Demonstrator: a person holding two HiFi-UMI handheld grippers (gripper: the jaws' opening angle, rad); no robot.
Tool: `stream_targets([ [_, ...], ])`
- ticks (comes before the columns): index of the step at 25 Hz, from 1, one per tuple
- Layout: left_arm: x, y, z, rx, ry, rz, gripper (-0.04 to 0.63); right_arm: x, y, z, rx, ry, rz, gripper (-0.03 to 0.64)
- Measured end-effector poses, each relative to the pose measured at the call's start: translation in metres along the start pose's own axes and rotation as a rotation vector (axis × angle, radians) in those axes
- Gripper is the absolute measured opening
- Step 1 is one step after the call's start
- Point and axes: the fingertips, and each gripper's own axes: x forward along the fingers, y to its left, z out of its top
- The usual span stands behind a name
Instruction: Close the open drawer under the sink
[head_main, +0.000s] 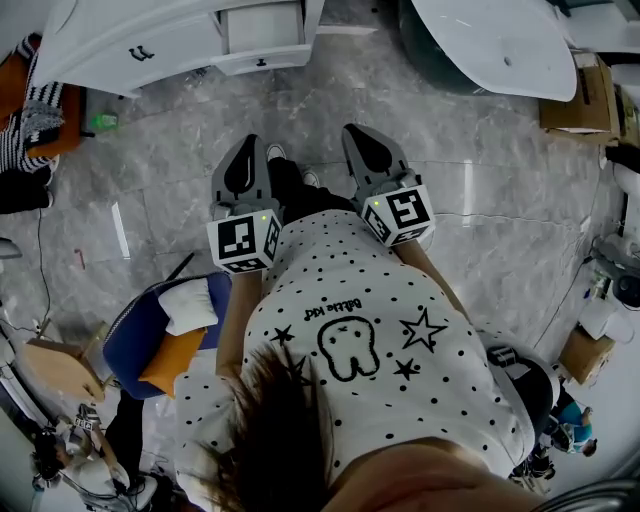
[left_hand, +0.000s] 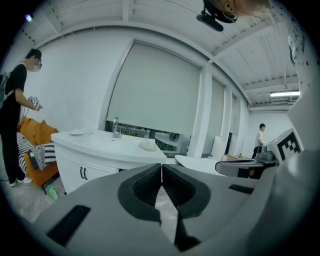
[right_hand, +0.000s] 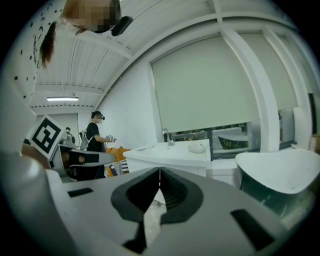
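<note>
Open drawer (head_main: 262, 35): upper centre of head view, in white cabinet (head_main: 110, 55), front lying crosswise. Left gripper (head_main: 249, 150), right gripper (head_main: 362, 140): jaws closed, empty, well below it; left probably nearer.

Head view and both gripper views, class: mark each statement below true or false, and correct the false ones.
1. The drawer of the vanity stands pulled out. True.
2. The left gripper grips the drawer's handle. False: it is shut on nothing and is held over the floor, well short of the vanity.
3. The right gripper is shut and empty. True.
4. The vanity top is bare. False: a faucet stands on it.
</note>
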Motion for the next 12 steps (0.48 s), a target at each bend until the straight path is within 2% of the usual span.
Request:
stream_targets([
  [12, 0.057, 0.052, 0.035, 0.029, 0.025, -0.063, 0.009, 0.07, 0.001, 0.027, -0.003, 0.019, -0.053, 0.014],
])
